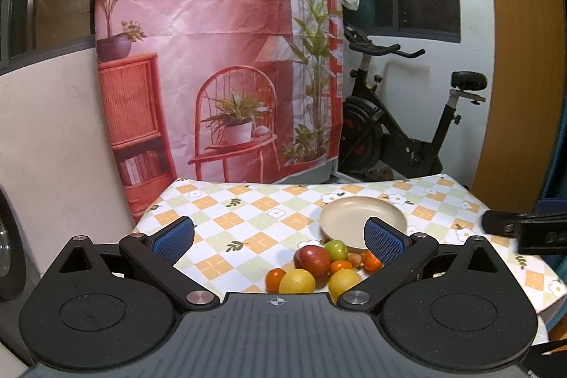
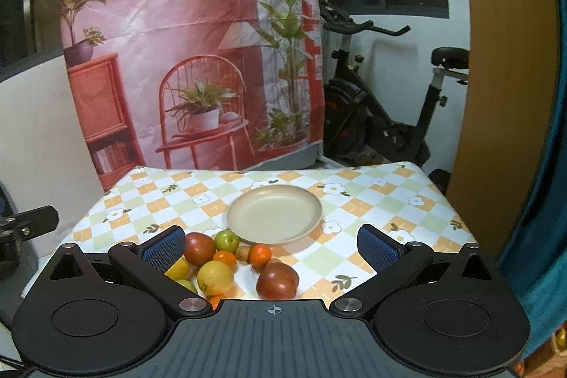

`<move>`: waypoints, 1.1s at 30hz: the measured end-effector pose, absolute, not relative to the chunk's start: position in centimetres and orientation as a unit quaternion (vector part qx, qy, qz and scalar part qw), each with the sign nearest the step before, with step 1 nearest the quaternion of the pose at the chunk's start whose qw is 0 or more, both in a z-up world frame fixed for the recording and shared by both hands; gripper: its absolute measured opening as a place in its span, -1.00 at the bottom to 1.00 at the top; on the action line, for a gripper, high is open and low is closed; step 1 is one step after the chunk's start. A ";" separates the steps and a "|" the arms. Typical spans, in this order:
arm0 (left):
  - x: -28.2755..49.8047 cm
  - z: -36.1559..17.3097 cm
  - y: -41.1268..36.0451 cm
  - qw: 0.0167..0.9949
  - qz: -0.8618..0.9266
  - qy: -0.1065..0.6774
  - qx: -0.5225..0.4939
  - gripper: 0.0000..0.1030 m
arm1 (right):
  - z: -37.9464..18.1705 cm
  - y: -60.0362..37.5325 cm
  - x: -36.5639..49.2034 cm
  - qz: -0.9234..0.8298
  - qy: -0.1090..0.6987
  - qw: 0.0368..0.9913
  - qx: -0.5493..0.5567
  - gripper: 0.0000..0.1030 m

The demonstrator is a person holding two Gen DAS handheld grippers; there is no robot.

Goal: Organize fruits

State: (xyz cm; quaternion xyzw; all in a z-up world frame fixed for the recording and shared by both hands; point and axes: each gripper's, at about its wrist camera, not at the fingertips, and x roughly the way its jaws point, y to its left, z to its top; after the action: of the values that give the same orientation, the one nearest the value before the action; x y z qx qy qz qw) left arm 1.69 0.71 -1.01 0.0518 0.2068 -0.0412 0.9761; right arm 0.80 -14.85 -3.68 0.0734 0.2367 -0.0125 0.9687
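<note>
**Fruit heaped by an empty plate, both claws spread and waiting**

Here's the fruit pile (image 2: 230, 263), bunched on the counter (image 2: 407, 201) at the plate's seven o'clock, its nearest pieces just beside the rim. The beige plate (image 2: 274, 213) sits bare, nothing in it yet, and it looks like the obvious destination. In the heap: two yellow lemons, a green apple (image 2: 227, 240) closest to the plate, small oranges, and a dark red apple (image 2: 200, 248). A second red apple (image 2: 277, 280) lies a little apart at the pile's four o'clock, right on the right claw's centre line, so my call is that it goes first.

The right claw (image 2: 272, 248) hangs above the near edge with its jaws spread wide, pinching nothing, the blue pads framing fruit and plate alike. The left claw (image 1: 280, 241) is spread and empty too, angled in from the other side, with the pile sitting toward its right pad. Both look posed for a first pick. Round fruit rolls, so a centred squeeze seems wise.
</note>
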 end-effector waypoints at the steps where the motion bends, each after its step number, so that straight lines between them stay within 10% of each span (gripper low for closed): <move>1: 2.4 -1.3 0.9 0.976 -0.036 0.209 0.053 1.00 | -3.7 -15.3 1.0 -0.009 0.233 0.970 0.076 0.99; 33: 16.4 -8.4 2.9 0.956 -0.031 0.290 0.008 0.81 | -13.8 -18.2 15.6 -0.006 0.204 0.979 -0.027 1.00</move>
State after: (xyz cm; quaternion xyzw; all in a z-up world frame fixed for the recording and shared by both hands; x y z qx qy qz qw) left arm 16.41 2.89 -8.39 0.0083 0.2901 -0.0313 0.9564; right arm 15.59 -18.25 -13.83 -0.0271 0.2041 -0.0056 0.9786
